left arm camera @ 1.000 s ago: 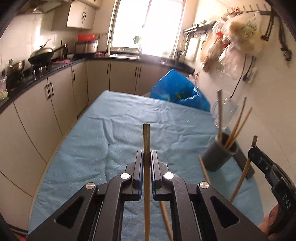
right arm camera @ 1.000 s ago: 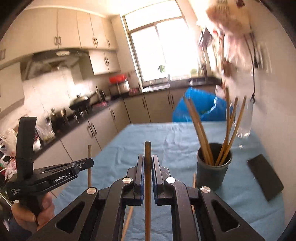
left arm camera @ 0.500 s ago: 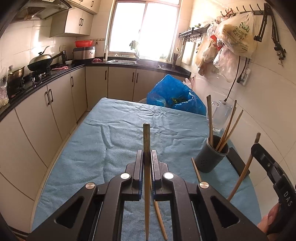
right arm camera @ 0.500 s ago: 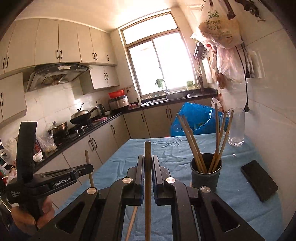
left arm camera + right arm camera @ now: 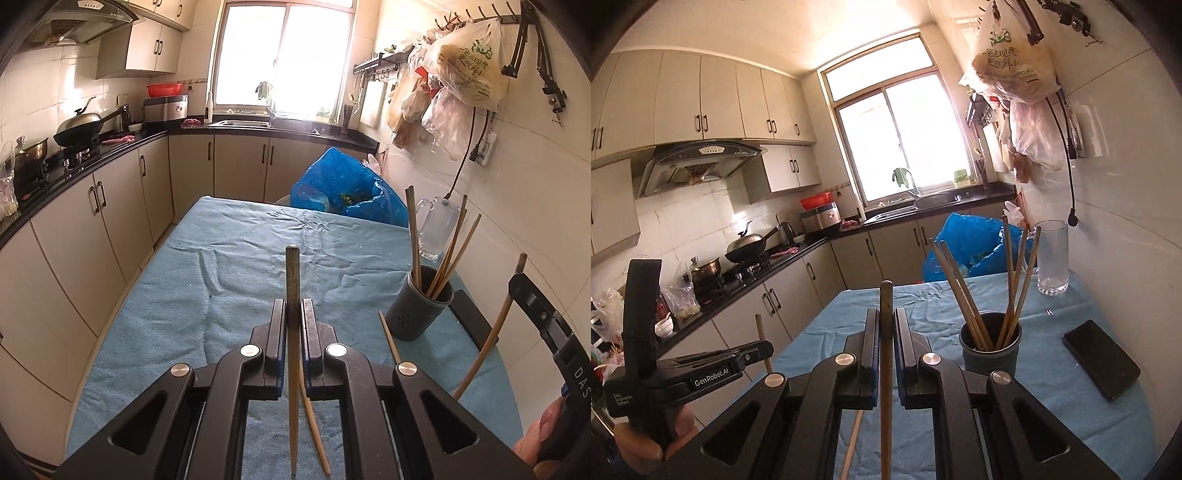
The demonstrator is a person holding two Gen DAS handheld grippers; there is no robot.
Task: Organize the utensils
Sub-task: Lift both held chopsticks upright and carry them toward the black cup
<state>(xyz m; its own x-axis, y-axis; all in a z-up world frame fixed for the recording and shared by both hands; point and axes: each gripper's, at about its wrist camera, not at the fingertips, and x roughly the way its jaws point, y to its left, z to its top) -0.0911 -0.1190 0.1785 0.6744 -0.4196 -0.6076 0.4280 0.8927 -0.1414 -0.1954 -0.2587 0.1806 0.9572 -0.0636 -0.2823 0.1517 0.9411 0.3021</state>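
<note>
Rising a little since a second ago, my right gripper (image 5: 885, 325) is clamping a brown wooden chopstick (image 5: 885, 354) lengthwise; the dark grey cylindrical holder (image 5: 990, 349) is sitting just ahead-right (nearer this hand). Left gripper (image 5: 293, 317) is pinching another chopstick (image 5: 292, 369).

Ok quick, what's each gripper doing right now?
Left gripper: shut on a chopstick.
Right gripper: shut on another chopstick.
</note>
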